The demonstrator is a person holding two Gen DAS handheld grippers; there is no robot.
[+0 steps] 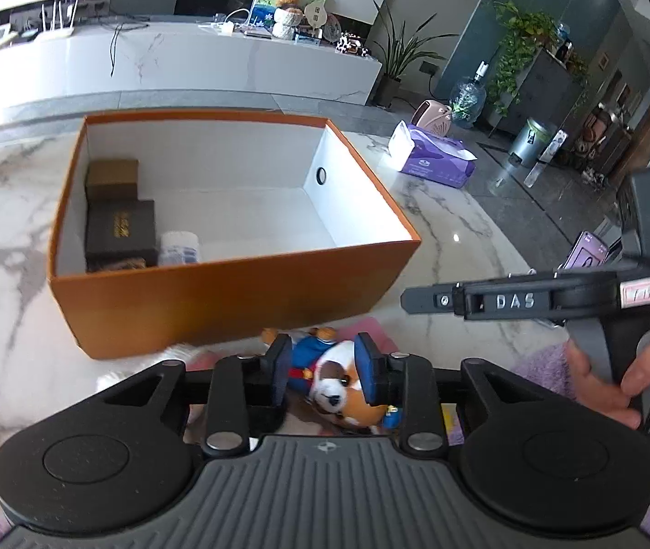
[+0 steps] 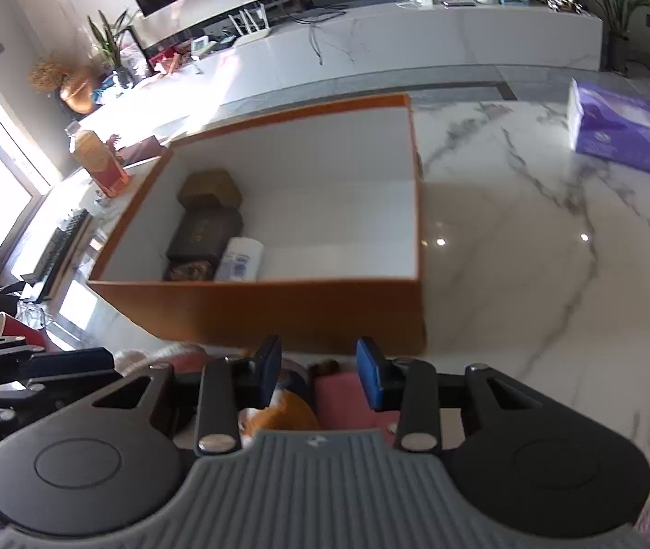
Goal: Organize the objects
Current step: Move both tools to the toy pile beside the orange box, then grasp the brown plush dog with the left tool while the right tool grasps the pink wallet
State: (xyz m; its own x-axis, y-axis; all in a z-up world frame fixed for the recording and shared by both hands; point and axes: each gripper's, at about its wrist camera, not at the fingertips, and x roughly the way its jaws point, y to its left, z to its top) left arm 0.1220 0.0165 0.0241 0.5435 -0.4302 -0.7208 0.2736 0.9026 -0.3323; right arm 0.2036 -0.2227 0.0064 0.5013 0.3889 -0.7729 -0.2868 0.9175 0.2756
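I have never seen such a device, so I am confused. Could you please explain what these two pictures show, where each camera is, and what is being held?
No robot is here: a person holds a hand tool in each hand, each with two blue-padded fingers and a wide-angle camera looking forward along them. One picture comes from the left gripper, the other from the right gripper.

On the marble table stands an open orange box holding a black box, a brown box and a white bottle. A purple tissue pack lies further back.

The left fingers sit on either side of a toy dog in front of the box; whether they grip it is unclear. The right gripper is open, holding nothing. In the left picture you see the person's right hand.
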